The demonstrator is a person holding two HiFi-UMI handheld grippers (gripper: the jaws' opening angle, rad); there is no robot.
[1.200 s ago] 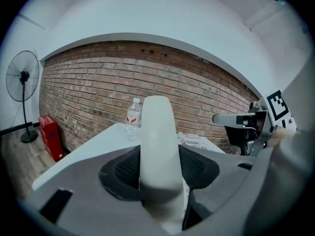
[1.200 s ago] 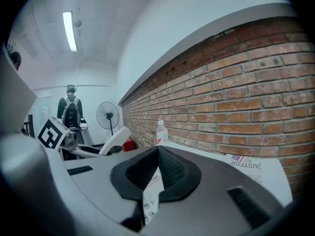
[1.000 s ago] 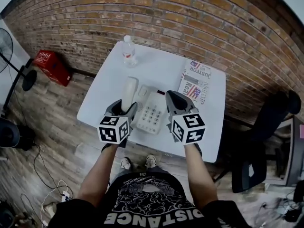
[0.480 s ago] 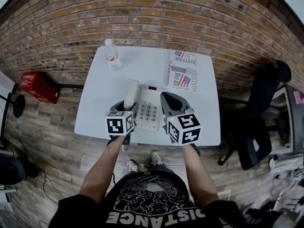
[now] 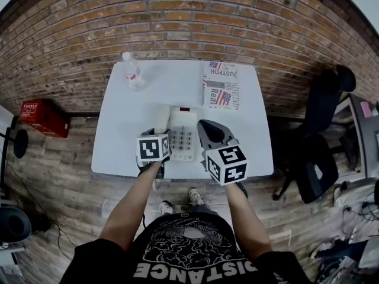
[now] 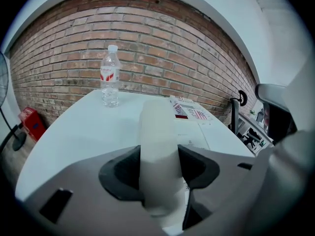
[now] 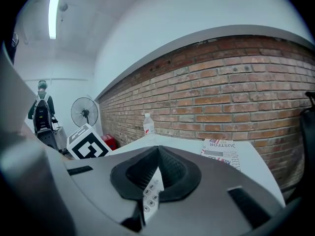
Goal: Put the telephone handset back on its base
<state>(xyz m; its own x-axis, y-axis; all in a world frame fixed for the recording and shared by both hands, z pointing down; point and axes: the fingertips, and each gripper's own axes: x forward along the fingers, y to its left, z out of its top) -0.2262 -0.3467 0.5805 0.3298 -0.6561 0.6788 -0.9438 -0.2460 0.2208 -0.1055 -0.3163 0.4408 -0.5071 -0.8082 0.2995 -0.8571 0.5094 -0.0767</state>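
Note:
A white telephone base (image 5: 183, 136) with a keypad stands mid-table on the white table (image 5: 118, 141). The white handset (image 5: 161, 118) runs along the base's left side, with my left gripper (image 5: 157, 134) shut on its near end. In the left gripper view the handset (image 6: 157, 127) stands up between the jaws of the left gripper (image 6: 160, 168); whether it touches the base I cannot tell. My right gripper (image 5: 207, 126) hovers by the base's right side, shut and holding nothing. In the right gripper view, keypad buttons (image 7: 151, 191) show through the slit between the shut jaws of the right gripper (image 7: 156, 167).
A water bottle (image 5: 131, 71) stands at the table's far left corner, and a folded newspaper (image 5: 221, 91) lies at the far right. A brick wall runs behind the table. A black chair (image 5: 317, 158) stands on the right, a red crate (image 5: 41, 116) on the left.
The head view has swung, so the table now sits squarer and more central. My left gripper still holds the handset beside the base's left side. The right gripper stays shut.

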